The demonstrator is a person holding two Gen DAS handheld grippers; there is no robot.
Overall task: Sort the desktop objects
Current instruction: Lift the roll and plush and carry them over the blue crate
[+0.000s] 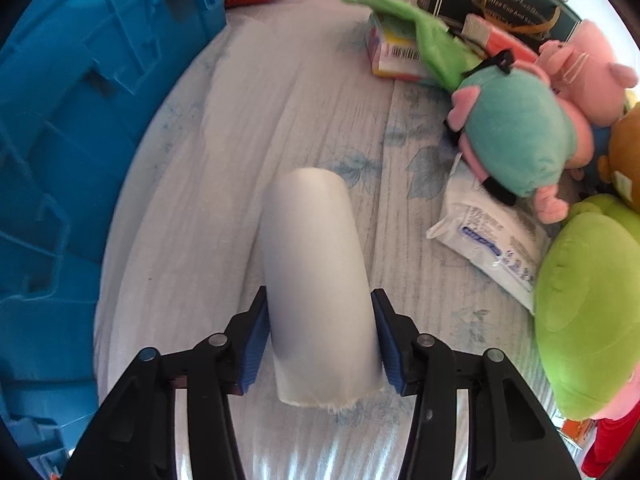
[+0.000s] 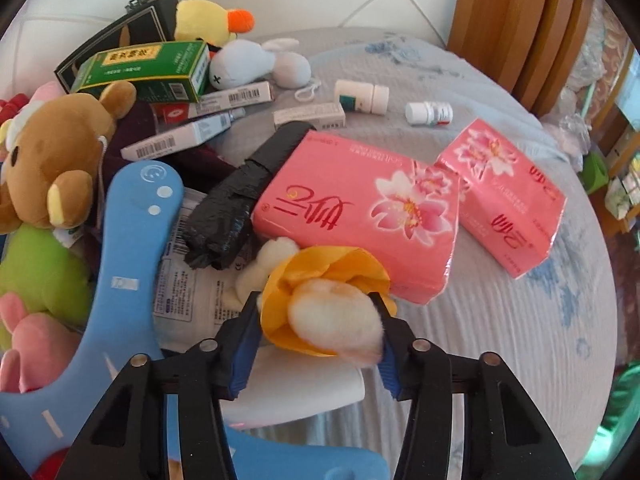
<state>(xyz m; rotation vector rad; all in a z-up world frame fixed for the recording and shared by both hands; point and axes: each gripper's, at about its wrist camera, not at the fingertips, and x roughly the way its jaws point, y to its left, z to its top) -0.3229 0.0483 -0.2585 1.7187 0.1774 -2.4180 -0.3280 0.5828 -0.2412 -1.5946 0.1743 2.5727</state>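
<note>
In the left wrist view my left gripper (image 1: 320, 336) is shut on a white roll (image 1: 316, 264) that points away along the fingers, just above the pale floral cloth (image 1: 280, 100). In the right wrist view my right gripper (image 2: 316, 340) is shut on a small cream plush toy with a yellow hood (image 2: 328, 300), held above the clutter. Two pink tissue packs (image 2: 360, 216) (image 2: 508, 196) lie just beyond it. A black roll of bags (image 2: 248, 192) lies to their left.
A blue crate (image 1: 68, 140) fills the left of the left wrist view. Plush toys (image 1: 516, 132), a wet-wipe pack (image 1: 488, 236) and boxes lie at right. The right wrist view shows a blue plastic piece (image 2: 128, 256), bear plush (image 2: 56, 152), medicine boxes (image 2: 148, 68), two white bottles (image 2: 360, 96).
</note>
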